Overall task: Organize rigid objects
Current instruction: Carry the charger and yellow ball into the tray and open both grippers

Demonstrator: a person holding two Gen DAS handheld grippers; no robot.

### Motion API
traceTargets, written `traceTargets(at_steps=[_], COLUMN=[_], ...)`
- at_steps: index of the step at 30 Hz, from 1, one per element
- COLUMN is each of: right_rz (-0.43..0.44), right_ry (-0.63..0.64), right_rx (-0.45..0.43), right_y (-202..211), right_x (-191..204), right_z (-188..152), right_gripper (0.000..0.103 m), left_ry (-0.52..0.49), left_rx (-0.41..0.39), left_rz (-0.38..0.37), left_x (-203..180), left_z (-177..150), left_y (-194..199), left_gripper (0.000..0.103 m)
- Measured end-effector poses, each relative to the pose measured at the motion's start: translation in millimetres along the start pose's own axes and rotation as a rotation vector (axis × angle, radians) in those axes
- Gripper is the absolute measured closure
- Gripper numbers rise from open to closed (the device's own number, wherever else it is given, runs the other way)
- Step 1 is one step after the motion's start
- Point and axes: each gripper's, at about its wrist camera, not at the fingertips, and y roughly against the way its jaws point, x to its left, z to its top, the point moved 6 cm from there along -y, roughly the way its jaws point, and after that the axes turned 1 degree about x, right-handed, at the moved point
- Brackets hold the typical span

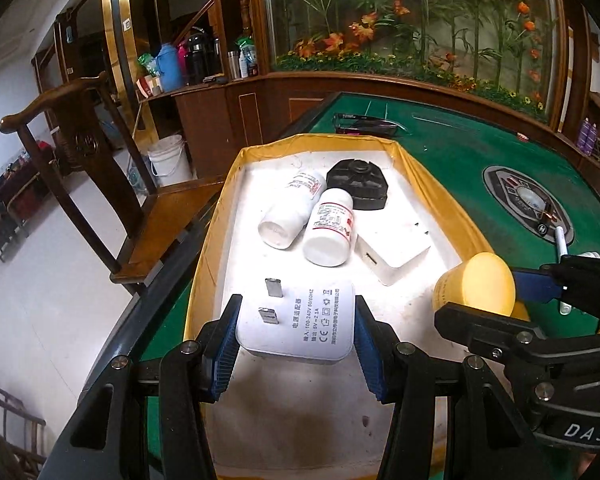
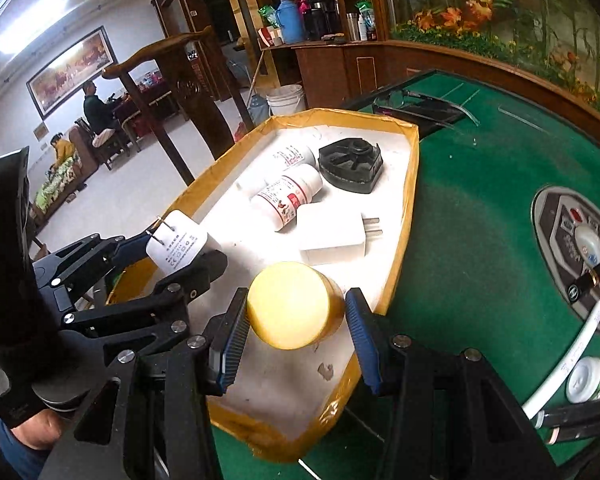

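Over the tray (image 1: pixel 428 184), your left gripper (image 1: pixel 296 322) clamps the white charger (image 1: pixel 300 320) — your right gripper (image 2: pixel 296 312) clamps the yellow jar (image 2: pixel 290 306).

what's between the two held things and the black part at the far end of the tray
Two white bottles and a white charger lie there, clearest in the left wrist view.

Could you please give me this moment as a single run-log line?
left claw: shut on white charger | right claw: shut on yellow jar | both over tray | tray holds two bottles, charger, black part
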Motion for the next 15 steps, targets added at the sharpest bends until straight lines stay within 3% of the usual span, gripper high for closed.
traceTargets(at_steps=[15], right_rz=[-0.021], right_ry=[0.096], right_rx=[0.005], right_y=[-8], right_x=[11], right_z=[-7], right_gripper=[0.056], left_ry=[0.012], left_rx=[0.059], left_rz=[0.014], left_x=[8], left_z=[-7], left_y=[-17], left_gripper=[0.047])
